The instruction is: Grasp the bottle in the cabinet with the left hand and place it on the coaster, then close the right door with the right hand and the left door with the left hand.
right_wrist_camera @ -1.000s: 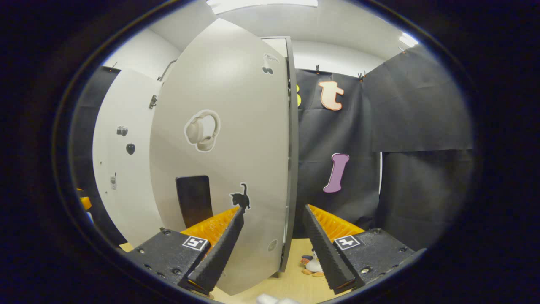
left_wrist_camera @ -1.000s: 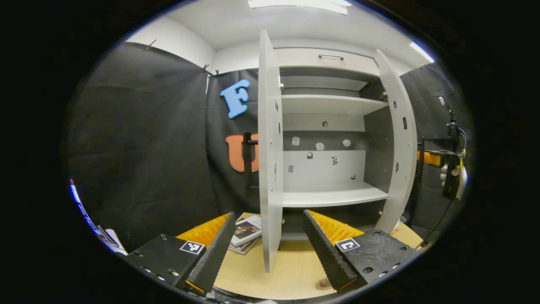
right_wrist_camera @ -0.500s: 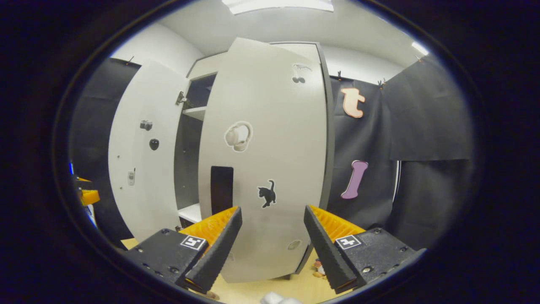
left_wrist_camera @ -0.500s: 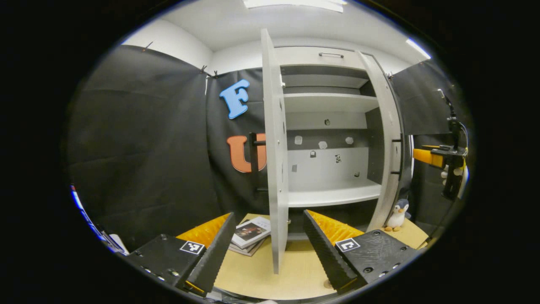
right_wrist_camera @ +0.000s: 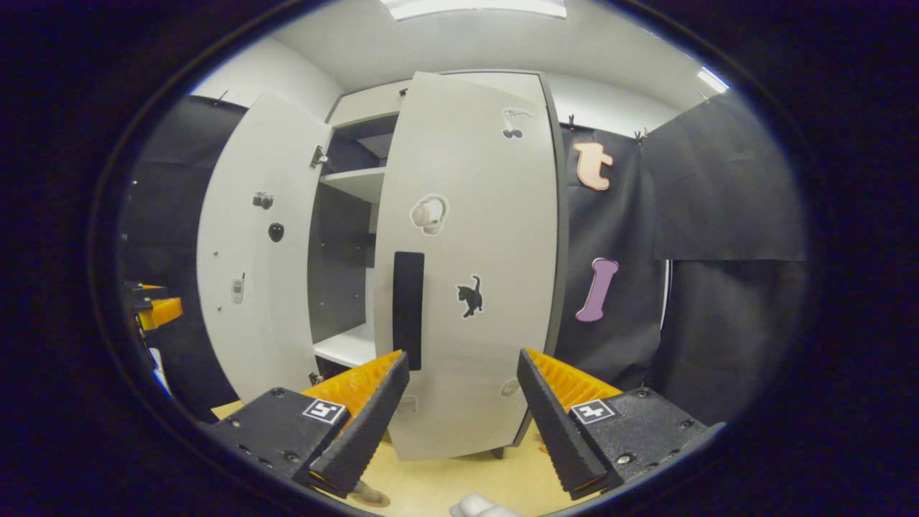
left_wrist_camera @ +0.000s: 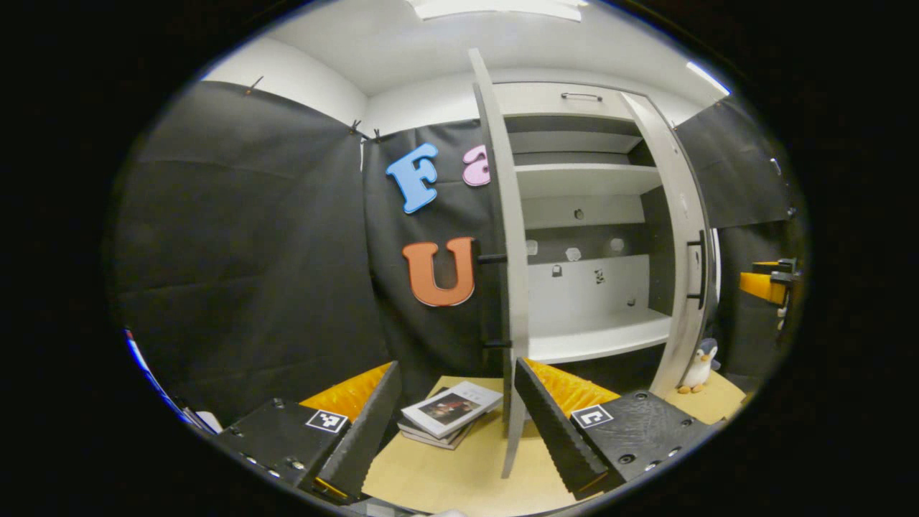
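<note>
Left gripper (left_wrist_camera: 456,424) spread, empty, low centre of left gripper view; left door (left_wrist_camera: 502,237) stands edge-on just above it, open (books (left_wrist_camera: 449,411) on table behind). Right gripper (right_wrist_camera: 463,424) also spread, empty; right door (right_wrist_camera: 474,251) mid-frame in right gripper view, nearly shut. Bottle, coaster: can't tell.

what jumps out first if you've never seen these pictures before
The tall white cabinet stands open with bare shelves. Its left door sticks out edge-on toward the left tool, while the right door, dotted with stickers, is swung nearly shut ahead of the right tool. Books lie on the table.
</note>
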Demonstrator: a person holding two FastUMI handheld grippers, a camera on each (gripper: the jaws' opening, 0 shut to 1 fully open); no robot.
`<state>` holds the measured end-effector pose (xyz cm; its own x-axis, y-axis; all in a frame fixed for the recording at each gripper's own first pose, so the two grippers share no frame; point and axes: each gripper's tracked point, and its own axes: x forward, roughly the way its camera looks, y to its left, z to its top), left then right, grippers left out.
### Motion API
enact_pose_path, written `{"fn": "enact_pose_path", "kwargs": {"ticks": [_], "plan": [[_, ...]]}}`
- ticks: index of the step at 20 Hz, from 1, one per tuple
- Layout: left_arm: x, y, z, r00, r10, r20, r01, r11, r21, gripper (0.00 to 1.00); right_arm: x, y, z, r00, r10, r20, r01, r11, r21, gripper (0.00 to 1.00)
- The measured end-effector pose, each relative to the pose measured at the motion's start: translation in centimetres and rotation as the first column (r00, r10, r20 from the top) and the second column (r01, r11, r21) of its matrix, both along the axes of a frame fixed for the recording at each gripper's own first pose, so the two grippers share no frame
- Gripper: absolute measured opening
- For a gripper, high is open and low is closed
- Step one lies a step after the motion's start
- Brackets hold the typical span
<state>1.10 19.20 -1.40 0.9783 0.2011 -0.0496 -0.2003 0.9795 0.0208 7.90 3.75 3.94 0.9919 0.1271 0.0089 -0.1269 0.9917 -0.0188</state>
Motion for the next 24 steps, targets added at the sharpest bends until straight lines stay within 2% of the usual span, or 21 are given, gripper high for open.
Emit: {"fn": "enact_pose_path", "kwargs": {"ticks": [6,12,19,22,24], "plan": [[3.7,6.0,0.0,0.999,0.052,0.014,-0.052,0.999,0.01,0.96,-3.2,0.6,-4.6,0.994,-0.038,-0.102,0.039,0.999,0.017,0.99],[6.6,9.0,0.3,0.997,0.075,0.027,-0.076,0.997,0.027,0.96,-5.5,-0.4,-6.7,0.983,-0.092,-0.161,0.095,0.995,0.012,0.99],[9.0,6.9,0.7,0.999,0.021,0.037,-0.021,1.0,-0.004,0.97,-6.8,-1.0,-7.4,0.977,-0.099,-0.186,0.107,0.994,0.031,0.99],[9.5,5.3,1.3,0.999,-0.008,0.04,0.008,1.0,0.019,0.97,-7.0,-1.2,-7.2,0.978,-0.091,-0.185,0.101,0.994,0.044,1.0],[9.5,5.4,1.8,0.999,0.011,0.051,-0.014,0.999,0.044,0.96,-7.0,-1.1,-7.1,0.979,-0.074,-0.188,0.087,0.994,0.062,0.99]]}}
